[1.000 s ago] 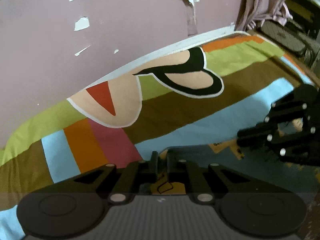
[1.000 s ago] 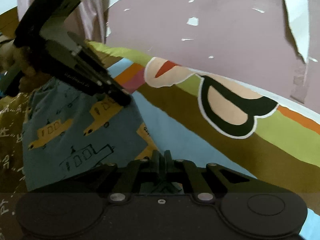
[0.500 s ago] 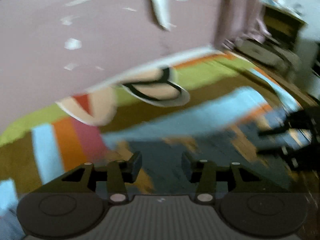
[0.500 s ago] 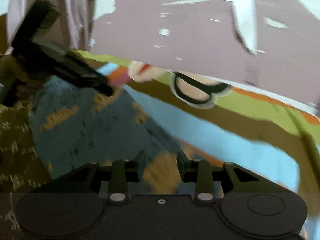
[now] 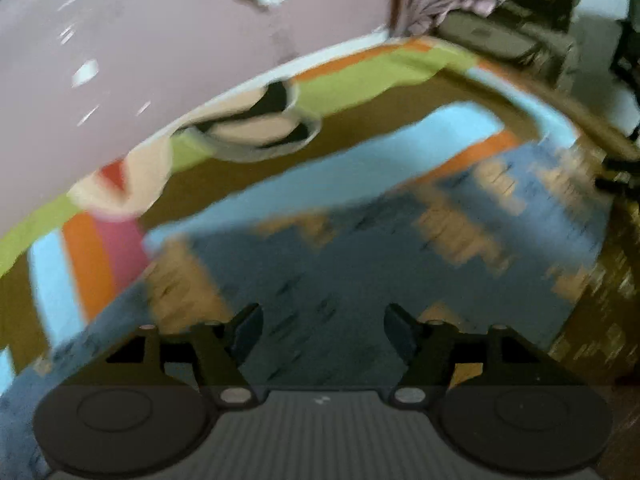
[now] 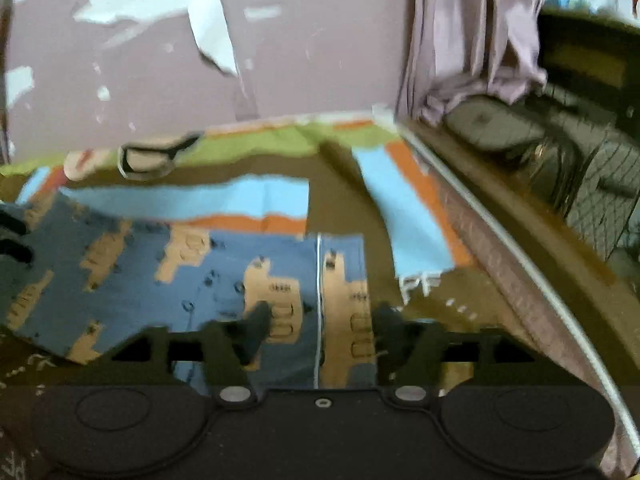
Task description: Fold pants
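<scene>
Lying flat across the striped bedspread (image 6: 264,196), toward its right edge: soft, light, floppy blue pants (image 6: 224,264). Best pinched at hem corners. Left gripper (image 5: 322,326) and right gripper (image 6: 320,322) just released, jaws spread, empty.

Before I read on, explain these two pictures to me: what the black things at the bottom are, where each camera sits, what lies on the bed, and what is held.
No robot here: a person holds a black two-finger gripper in each hand. Each picture comes from a camera on one gripper, looking forward along its fingers. One shows the left gripper, the other the right gripper. Below both lie the blue pants printed with tan vehicles, spread on a striped multicoloured bedsheet beside a peeling mauve wall. Both grippers' jaws have just been opening and now stand apart above the cloth, pressing on nothing, so nothing is held. Both pictures are blurred.
</scene>
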{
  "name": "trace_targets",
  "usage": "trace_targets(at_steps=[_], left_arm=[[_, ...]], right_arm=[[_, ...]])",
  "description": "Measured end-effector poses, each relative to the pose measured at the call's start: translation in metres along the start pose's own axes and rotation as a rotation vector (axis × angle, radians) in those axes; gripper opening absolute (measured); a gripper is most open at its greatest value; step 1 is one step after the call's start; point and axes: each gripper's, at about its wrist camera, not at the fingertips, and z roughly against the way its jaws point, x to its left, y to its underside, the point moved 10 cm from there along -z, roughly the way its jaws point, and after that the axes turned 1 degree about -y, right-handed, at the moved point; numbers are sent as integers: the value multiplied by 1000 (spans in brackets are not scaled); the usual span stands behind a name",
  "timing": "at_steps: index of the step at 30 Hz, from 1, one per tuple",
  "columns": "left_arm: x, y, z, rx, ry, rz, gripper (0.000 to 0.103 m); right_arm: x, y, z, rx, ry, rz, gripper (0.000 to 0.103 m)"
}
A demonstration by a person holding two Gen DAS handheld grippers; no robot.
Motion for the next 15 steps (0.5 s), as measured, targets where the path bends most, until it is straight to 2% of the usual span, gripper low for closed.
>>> trace_targets(at_steps=[3,6,11,13,15], left_arm=[[-48,-40,-9,-38,106,-75,78],[-111,-85,-27,-66,206,-196,79],[-194,-140,-65,-95,305,-328,74],[-218,-148,-77,-94,333,-379,74],[-233,-147,-97,-72,293,-444,74]], right_arm=[[-3,4,10,-4,-28,-64,70],[-14,14,14,30,-47,-174,69],[-29,39,18,100,-148,-463,57],[-27,47,18,123,-213,-550,57],[-25,52,15,130,-238,-597,57]])
